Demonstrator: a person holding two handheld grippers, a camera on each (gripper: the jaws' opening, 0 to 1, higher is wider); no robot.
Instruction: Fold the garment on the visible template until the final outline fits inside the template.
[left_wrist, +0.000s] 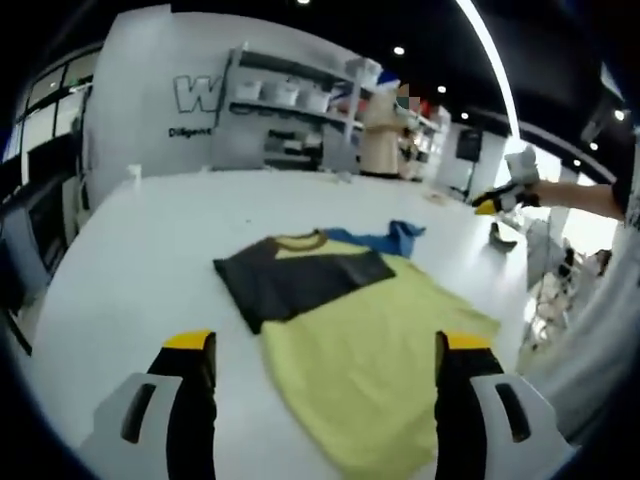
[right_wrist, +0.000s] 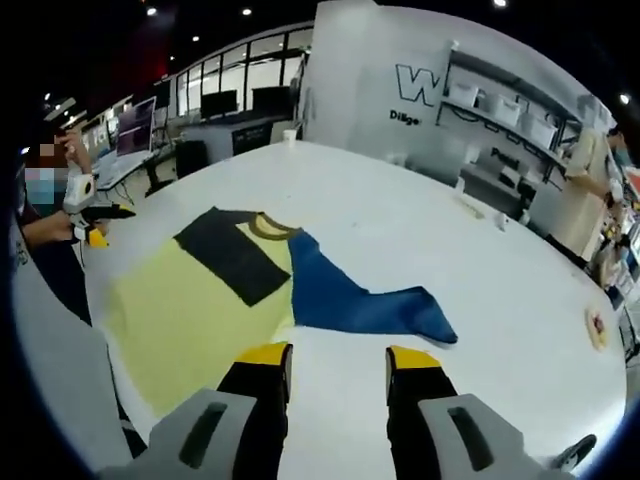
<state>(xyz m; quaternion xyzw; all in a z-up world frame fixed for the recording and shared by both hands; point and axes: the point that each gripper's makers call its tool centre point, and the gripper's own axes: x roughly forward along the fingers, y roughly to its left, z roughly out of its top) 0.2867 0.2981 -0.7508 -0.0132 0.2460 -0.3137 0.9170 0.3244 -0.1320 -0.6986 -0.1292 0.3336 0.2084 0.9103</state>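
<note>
Both of your tools have their jaws apart and hold nothing: the left tool (left_wrist: 325, 365) hangs over the yellow body of the shirt (left_wrist: 375, 335), and the right tool (right_wrist: 338, 372) is just beside the blue sleeve (right_wrist: 365, 305). You have the shirt lying flat on the white counter (right_wrist: 400, 210), with a dark rectangle (right_wrist: 232, 253) on its chest.

Showroom around a big white table

Beyond the white table (right_wrist: 480, 270), a white wall (left_wrist: 150, 90) with dark lettering; shelving (left_wrist: 290, 100) stands beside it, ceiling spotlights (right_wrist: 245, 12) overhead.
</note>
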